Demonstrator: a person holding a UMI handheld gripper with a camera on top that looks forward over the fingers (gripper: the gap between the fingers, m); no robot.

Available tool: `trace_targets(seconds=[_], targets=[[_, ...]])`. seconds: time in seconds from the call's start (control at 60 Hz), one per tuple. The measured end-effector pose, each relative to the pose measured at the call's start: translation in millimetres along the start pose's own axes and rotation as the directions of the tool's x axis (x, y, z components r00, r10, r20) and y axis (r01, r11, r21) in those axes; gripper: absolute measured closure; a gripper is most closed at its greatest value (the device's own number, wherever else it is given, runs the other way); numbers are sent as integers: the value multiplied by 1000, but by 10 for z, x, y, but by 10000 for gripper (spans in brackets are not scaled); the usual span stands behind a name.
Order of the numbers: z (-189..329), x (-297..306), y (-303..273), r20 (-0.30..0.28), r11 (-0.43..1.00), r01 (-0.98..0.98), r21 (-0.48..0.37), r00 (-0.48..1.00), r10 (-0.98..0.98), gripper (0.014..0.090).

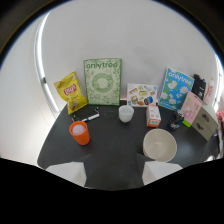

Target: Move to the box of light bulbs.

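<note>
A yellow chip bag (71, 91) is leaning at the left of the dark table (115, 150), with an orange cup (80, 132) sitting nearer, then a green onlytree box (103, 81) and a white cup (126, 113). The box of light bulbs (153, 115) is standing right of that cup, beyond a cream bowl (159, 145) and well ahead of the gripper (112, 170), whose fingers are hanging apart, gripping nothing.

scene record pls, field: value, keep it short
surface: dark round table
target: box of light bulbs, upright, right of the white cup
near fingers: cream bowl ahead to the right, orange cup ahead to the left
back row: yellow chip bag, green box, blue box, leaning on the wall
gripper: open, holding nothing, well short of the target
</note>
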Motion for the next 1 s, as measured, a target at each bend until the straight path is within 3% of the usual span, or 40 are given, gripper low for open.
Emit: trace_targets(seconds=[0.283,0.6,0.8,1.0], targets=[[-85,144,151,-9,999,13,-38,1000,-14,188],[29,995,70,-108,999,1,-47,994,-6,188],[467,1553,-349,-157,999,28,-15,987,-30,187],[1210,1876,-778,-141,999,18,-29,990,-21,185]])
